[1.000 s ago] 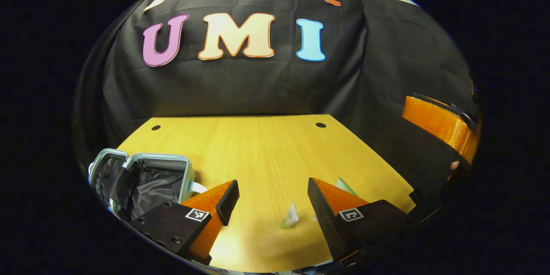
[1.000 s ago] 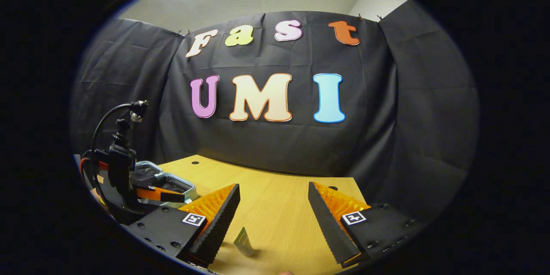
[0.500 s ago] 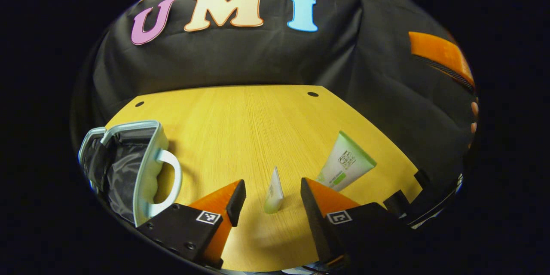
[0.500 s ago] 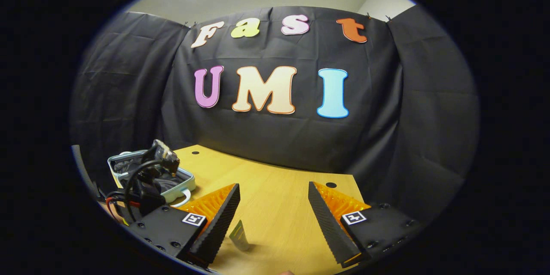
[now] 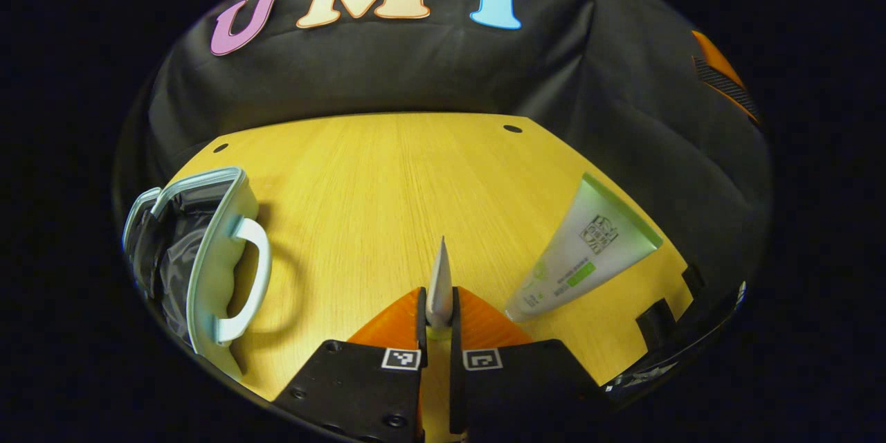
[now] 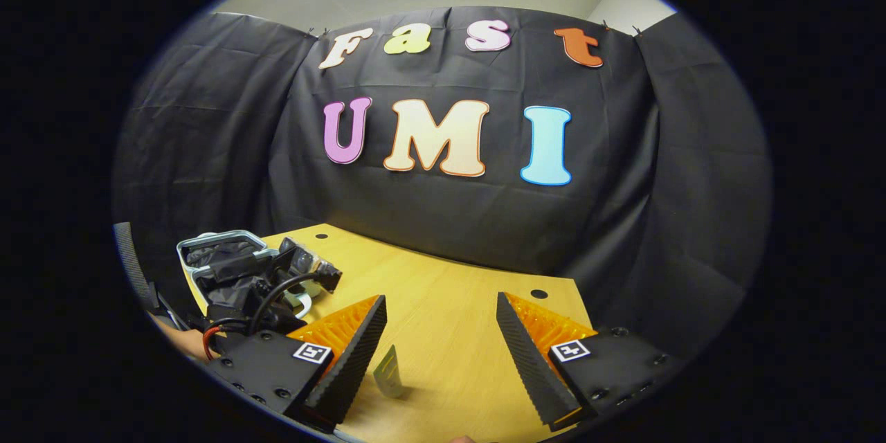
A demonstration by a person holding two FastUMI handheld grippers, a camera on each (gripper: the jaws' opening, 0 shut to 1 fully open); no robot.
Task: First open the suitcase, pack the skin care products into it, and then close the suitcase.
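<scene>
My left gripper (image 5: 437, 293) is shut on a small pale tube (image 5: 440, 268) that stands on end on the wooden table (image 5: 387, 173). A larger white and green tube (image 5: 588, 249) stands just to its right, apart from the fingers. The small light suitcase (image 5: 208, 249) lies open at the left with its dark lining and white handle showing. In the right gripper view my right gripper (image 6: 439, 353) is open above the table, and a pale tube (image 6: 389, 372) seen edge-on stands near its left finger. The suitcase (image 6: 218, 249) sits far left behind the left gripper's body (image 6: 277, 284).
Black cloth walls close the table at the back and right. Two small holes (image 5: 512, 129) mark the table's far corners. Bare wood lies between the suitcase and the tubes. Part of the other gripper (image 5: 723, 76) hangs at the upper right of the left gripper view.
My left gripper came down and forward over the small tube and shut on it. The right gripper stayed open and barely shifted.
</scene>
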